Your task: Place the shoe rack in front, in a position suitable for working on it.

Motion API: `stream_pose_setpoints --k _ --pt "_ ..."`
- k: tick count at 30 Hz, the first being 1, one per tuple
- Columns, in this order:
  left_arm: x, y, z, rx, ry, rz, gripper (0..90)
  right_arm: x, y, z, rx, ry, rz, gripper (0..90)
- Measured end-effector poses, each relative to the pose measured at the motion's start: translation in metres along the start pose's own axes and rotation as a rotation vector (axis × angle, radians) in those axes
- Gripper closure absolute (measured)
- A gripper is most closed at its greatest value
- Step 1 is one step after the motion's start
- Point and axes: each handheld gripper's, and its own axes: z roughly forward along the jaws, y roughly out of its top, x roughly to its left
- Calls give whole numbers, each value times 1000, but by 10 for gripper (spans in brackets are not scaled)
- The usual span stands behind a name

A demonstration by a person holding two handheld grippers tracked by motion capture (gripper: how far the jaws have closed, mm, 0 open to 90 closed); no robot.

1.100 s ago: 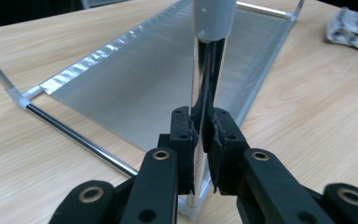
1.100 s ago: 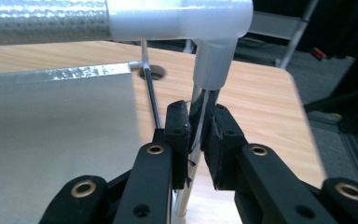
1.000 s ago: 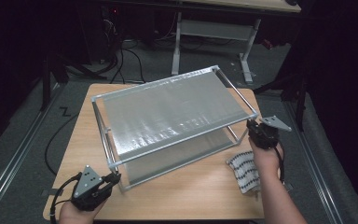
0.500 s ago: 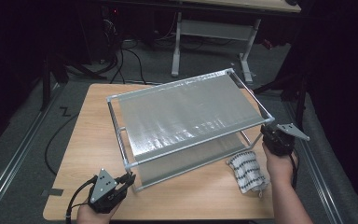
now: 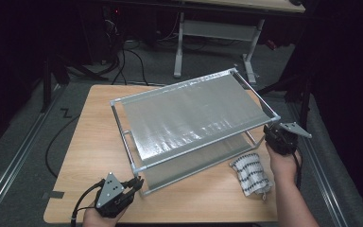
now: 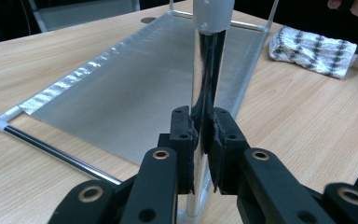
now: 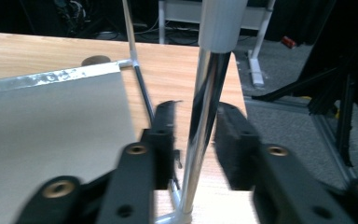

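Observation:
A two-tier metal rack (image 5: 189, 118) with grey sheet shelves stands skewed on the wooden table (image 5: 94, 137). At its near left corner my left gripper (image 5: 134, 183) is shut on the chrome corner post (image 6: 208, 70), whose sides the pads (image 6: 186, 135) press. My right gripper (image 5: 269, 135) is at the rack's right corner. Its jaws have just been opening, and they stand apart around that corner's post (image 7: 205, 107) without touching it. A black-and-white patterned cloth (image 5: 251, 172) lies crumpled on the table near the right hand.
The table's right edge (image 5: 283, 198) runs close to the right hand. Behind the table stands a white-legged desk (image 5: 217, 33), with cables (image 5: 132, 56) on the dark floor. Metal floor rails (image 5: 14, 156) run along both sides.
The rack has slid to the right across the table and both hands went with it. The right gripper's jaws have opened off the corner post; the left stays clamped.

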Motion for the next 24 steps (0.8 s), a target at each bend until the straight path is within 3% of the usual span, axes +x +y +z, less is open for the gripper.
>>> stream_pose_setpoints --k 3,8,10,13,16,19,21,24 --pt "0 -1 0 -5 13 -2 772 -1 -3 -5 -2 -2 16 573" --pt "4 -5 -2 -12 -13 -19 486 -2 -12 -21 17 6 30 495" --pt "6 -6 -3 -16 -20 -19 422 2 -16 -29 32 19 28 455" --pt "10 -4 -1 -13 -75 -44 371 12 -25 -43 61 39 13 392" --pt "13 -5 6 26 -89 -30 271 28 -38 -59 72 66 18 336" --pt "15 -4 4 -7 -86 -9 411 43 -55 -75 103 92 14 312" --pt "18 -2 5 12 -111 -22 433 50 -65 -82 136 93 -5 290" --pt "20 -1 6 20 -122 -9 500 53 -77 -88 172 96 -13 276"
